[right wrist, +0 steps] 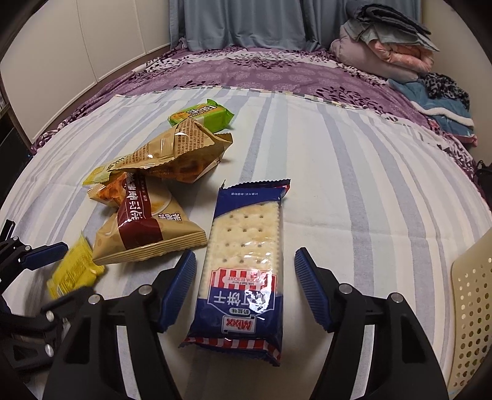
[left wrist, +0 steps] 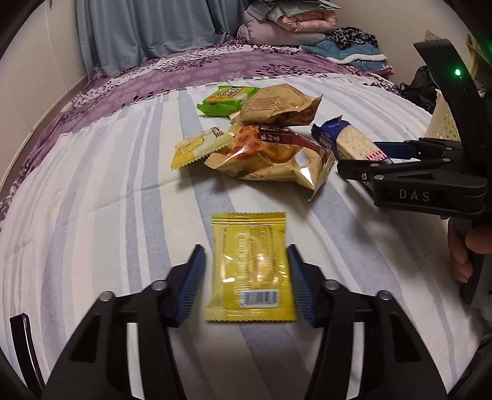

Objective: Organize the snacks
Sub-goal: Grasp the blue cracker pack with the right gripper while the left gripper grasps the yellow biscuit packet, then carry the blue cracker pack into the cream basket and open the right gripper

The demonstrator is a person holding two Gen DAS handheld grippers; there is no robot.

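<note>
**Straddling two packets on the striped bed cover**

Holding my left gripper (left wrist: 246,280) low over the striped sheet (left wrist: 107,200), I have its blue-padded fingers spread wide on either side of a yellow snack packet (left wrist: 250,270). The packet lies flat, barcode end toward me; the right pad sits just at its edge and the left pad stands a little apart. Nothing is clamped.

My right gripper (right wrist: 245,278) is just as wide open, its fingers flanking the blue soda biscuit pack (right wrist: 243,270), which lies lengthwise between them, clear of both pads, crackers showing through the clear window.

Between and beyond the two packets sits the loose heap: a tan bag with a dark red band (right wrist: 144,227) just left of the biscuit pack, a second tan bag (right wrist: 181,154) behind it, a small pale yellow packet (left wrist: 200,146) tucked at the heap's edge, and a green packet (right wrist: 201,114) farthest back.

A cream perforated basket (right wrist: 470,317) stands at my right, near the right gripper. Farther up the bed are the purple floral bedspread (right wrist: 261,70), folded blankets (right wrist: 387,46) and a blue curtain (right wrist: 246,21).
</note>
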